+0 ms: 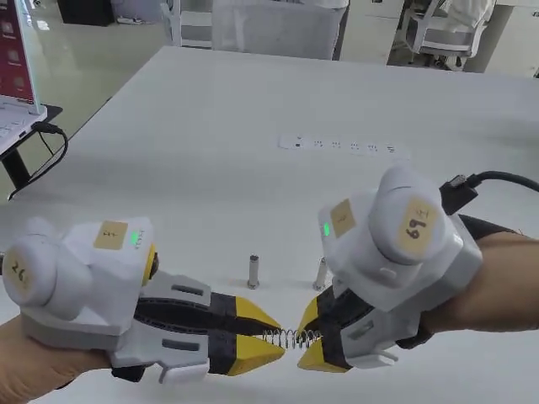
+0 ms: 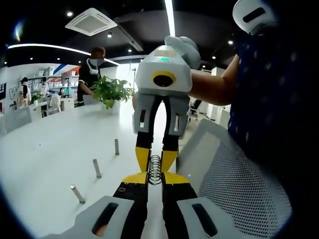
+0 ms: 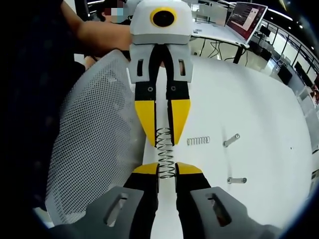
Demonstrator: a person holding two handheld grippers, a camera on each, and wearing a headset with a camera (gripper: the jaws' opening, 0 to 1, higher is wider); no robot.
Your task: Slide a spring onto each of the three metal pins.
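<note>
**Head view.** Left gripper and right gripper meet tip to tip, low over the white workbench. A small wire spring bridges the gap, with one end in each set of jaws. Beyond the tips, one metal pin stands upright and bare. A second pin sits just behind the right gripper, partly hidden.

**Left gripper view.** Own jaws are almost together, pinching the near end of the spring. The right gripper faces them from ahead and pinches the far end. A row of three pins stands to the left of the jaws, well apart from them. Whether the farthest pin carries a coil, I cannot tell.

**Right gripper view.** Own jaws are likewise closed to a slit on the spring's end coils. A loose spring lies flat to the right of the jaws, near two pins.

**Handling, as judged.** The spring looks featherweight, thin wire, soft along its length, and apt to bend, stretch or flick away. Grip it lightly across the coils near one end, leaving the other mouth free for the pin. A hold on both ends blocks threading.
</note>
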